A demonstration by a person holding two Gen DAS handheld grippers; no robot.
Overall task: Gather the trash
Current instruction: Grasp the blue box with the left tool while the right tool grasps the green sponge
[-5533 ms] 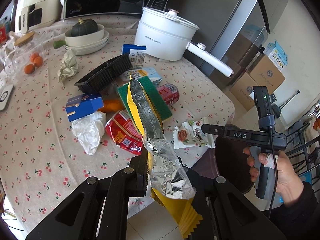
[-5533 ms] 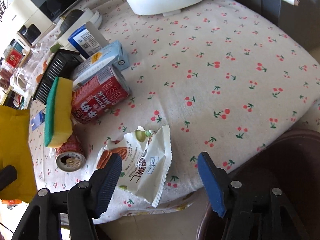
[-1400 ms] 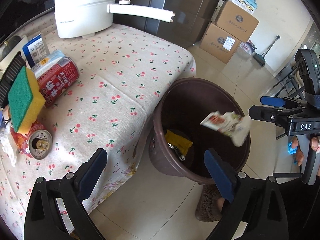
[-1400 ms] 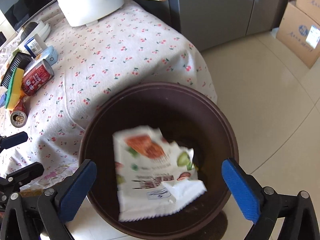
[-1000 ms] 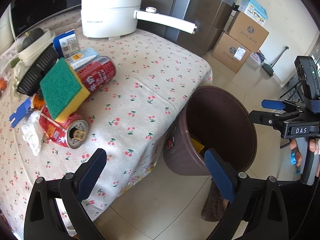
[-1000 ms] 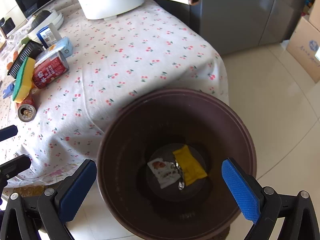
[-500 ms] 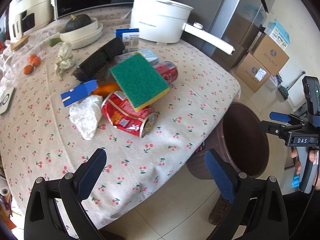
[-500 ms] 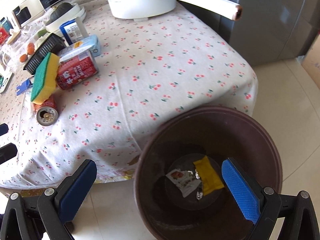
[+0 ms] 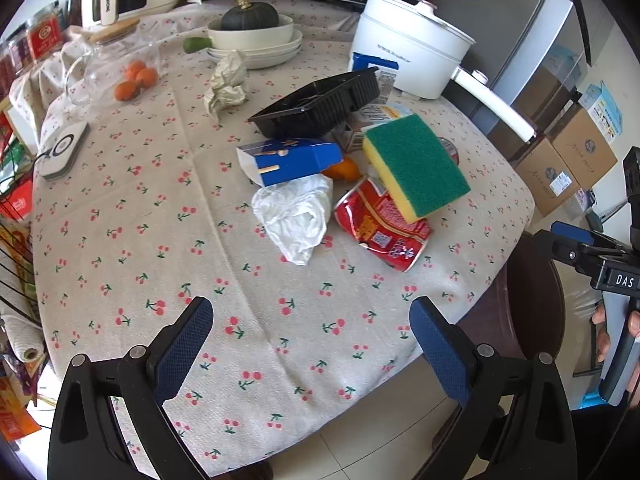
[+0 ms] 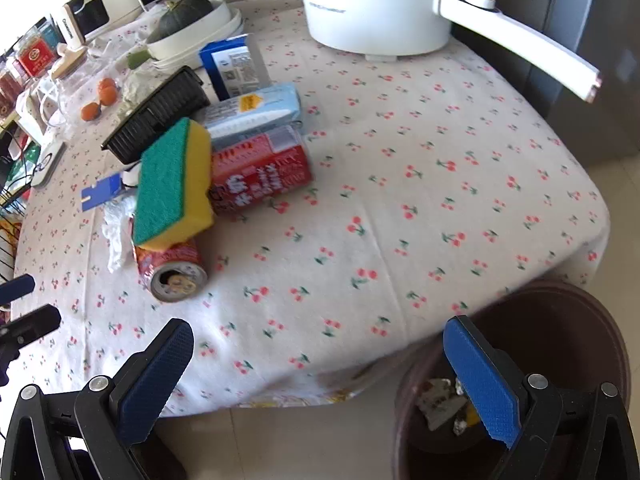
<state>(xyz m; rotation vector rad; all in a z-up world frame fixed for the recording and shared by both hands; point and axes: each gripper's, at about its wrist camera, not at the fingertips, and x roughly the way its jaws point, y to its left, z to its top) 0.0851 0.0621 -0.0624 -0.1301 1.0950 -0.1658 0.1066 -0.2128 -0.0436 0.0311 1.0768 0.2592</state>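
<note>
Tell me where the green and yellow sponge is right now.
The sponge sits tilted on top of the crushed red can in the clutter at mid-table, just right of the blue box. In the right wrist view it shows left of centre.

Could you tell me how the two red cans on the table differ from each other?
The crushed red can is dented, while the other red can keeps its round shape. The crushed one lies at the near side of the pile with its open top facing the right wrist camera; the other lies side-on, further back. The sponge rests on the crushed can and leans against the other. Both are red and lie on their sides.
</note>
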